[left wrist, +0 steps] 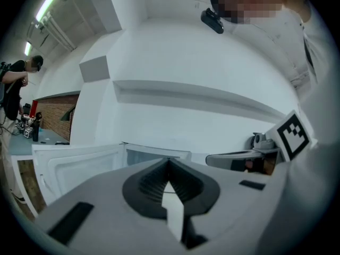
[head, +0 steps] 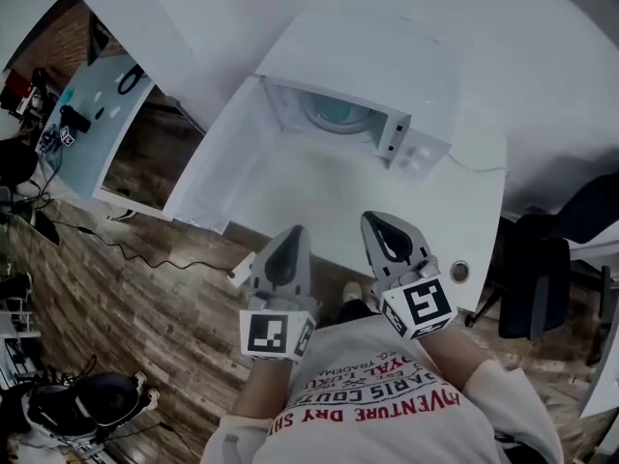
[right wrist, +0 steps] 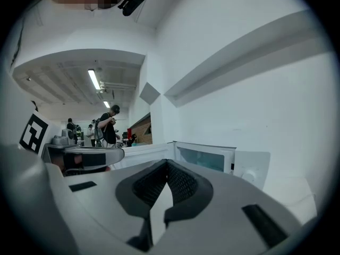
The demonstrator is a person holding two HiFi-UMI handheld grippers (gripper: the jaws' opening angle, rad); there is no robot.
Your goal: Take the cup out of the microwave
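Standing short of the microwave (head: pixel 387 124): both grippers are at the near table (head: pixel 464 220) edge, close to the person's body, well apart from the oven.

Head view layout:
- Microwave at 12 o'clock from the grippers, on the far part of the table.
- Door (head: pixel 227 177) already swung open, lying out toward 10 o'clock.
- Cavity (head: pixel 334 114) exposed; a pale teal round shape shows inside.

Grippers:
- Left gripper (head: pixel 290 235): jaws closed tip to tip in its own view, nothing between them.
- Right gripper (head: pixel 375 222): jaws likewise meet at the tips, nothing held. It sits at 3 o'clock of the left one, just beside it.
- Both point toward 12 o'clock, at the oven.

Cup: cannot be made out in any view. The cavity is too small and washed out in the head view, and the right gripper view shows only its teal opening. Neither gripper has the cup and none shows on the table, so I judge it is still inside the microwave.

Progress, as a judgement:
- Done: door open, access clear.
- Left: nearly everything. Close the gap to the cavity, open one gripper's jaws, close them on the cup, and bring it out over the sill.
- Early stage, pre-reach.
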